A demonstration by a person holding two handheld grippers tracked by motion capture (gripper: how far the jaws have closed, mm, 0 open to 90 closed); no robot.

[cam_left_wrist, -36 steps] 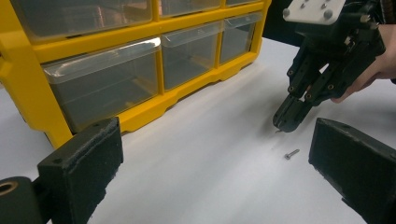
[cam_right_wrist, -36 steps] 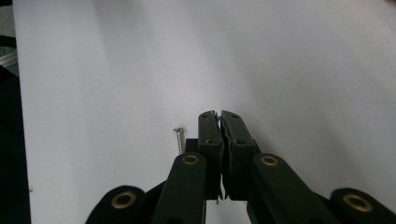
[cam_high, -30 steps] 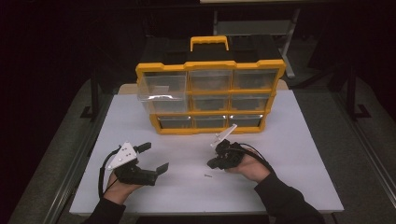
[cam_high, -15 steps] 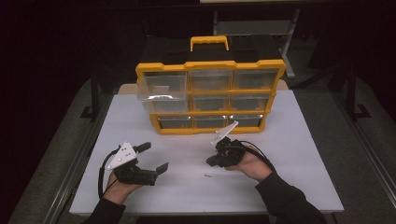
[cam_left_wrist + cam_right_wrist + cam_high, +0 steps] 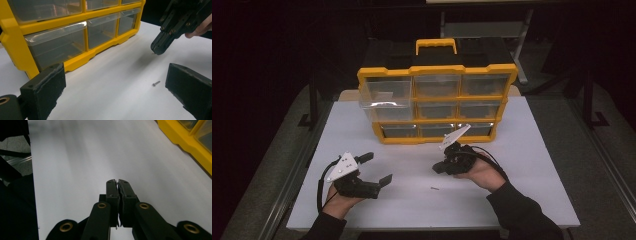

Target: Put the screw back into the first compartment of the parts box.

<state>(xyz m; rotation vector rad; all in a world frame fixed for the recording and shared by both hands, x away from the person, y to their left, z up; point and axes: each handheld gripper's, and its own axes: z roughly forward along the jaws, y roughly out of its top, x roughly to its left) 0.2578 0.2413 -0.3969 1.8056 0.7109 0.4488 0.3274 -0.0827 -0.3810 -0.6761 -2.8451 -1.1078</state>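
The closed right claw (image 5: 438, 167) now sits higher above the screw (image 5: 434, 188); left claw (image 5: 376, 169) stays open, yellow organizer (image 5: 437, 97) far behind.

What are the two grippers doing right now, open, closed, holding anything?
Left gripper: jaws wide open, nothing between them.
Right gripper: jaws closed; whether they pinch something small cannot be told.

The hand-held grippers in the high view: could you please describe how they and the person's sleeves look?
Both are black. The left hand-held gripper and right hand-held gripper each carry a grey three-cornered plate on top and trail a black cable. Brass-coloured rivets mark the linkages. The sleeves are dark.
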